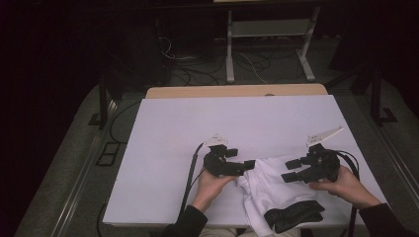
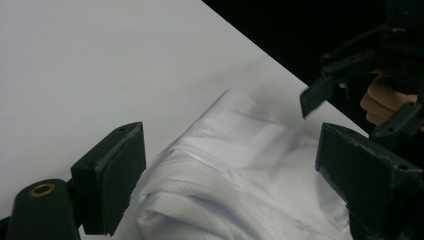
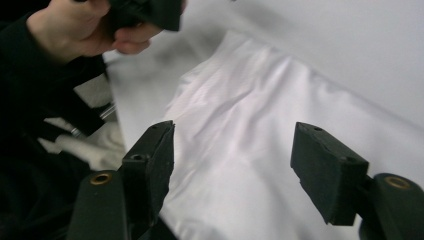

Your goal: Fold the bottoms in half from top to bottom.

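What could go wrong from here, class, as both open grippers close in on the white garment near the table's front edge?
The white garment overhangs the table edge, so a tug might drag it off. The left gripper and right gripper face each other closely and could collide. Either might pinch several bunched layers.

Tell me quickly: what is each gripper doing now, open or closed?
Left gripper: open, jaws apart over the white garment, holding nothing.
Right gripper: open above the garment, holding nothing.

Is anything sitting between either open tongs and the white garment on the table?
Nothing visible. The left tongs and right tongs both stand open directly over the white garment, with no other thing between.
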`<action>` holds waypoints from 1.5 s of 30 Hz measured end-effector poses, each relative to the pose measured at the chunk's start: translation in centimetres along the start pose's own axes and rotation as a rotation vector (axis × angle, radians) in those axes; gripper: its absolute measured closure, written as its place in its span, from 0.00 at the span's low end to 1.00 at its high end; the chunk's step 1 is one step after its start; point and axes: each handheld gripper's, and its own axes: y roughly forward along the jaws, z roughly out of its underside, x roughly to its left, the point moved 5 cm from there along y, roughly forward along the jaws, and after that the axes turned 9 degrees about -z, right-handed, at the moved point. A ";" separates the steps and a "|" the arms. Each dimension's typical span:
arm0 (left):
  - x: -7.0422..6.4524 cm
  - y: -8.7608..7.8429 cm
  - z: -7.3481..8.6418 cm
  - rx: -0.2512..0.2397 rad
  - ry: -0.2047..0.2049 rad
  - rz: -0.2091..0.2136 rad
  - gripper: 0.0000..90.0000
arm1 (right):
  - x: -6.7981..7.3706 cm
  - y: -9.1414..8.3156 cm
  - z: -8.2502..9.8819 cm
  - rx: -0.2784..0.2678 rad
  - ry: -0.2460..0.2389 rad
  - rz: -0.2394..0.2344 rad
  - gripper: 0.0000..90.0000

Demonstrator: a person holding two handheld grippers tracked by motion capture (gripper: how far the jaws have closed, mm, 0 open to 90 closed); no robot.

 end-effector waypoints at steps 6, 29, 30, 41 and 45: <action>0.3 0.3 0.2 0.022 0.011 -0.020 0.13 | -1.9 -0.4 -0.3 -0.038 0.022 0.046 0.19; 2.4 1.1 1.5 0.114 -0.030 -0.060 0.12 | -7.4 -0.9 -0.1 -0.073 0.099 0.146 0.16; 2.4 1.2 1.6 0.118 -0.032 -0.061 0.12 | -7.6 -0.9 -0.1 -0.073 0.099 0.148 0.17; 2.5 2.0 2.1 0.167 -0.072 -0.032 0.16 | -9.5 -0.6 0.6 -0.043 0.124 0.172 0.32; 2.6 2.1 2.4 0.182 -0.086 -0.019 0.22 | -10.0 -0.6 1.0 -0.027 0.123 0.181 0.48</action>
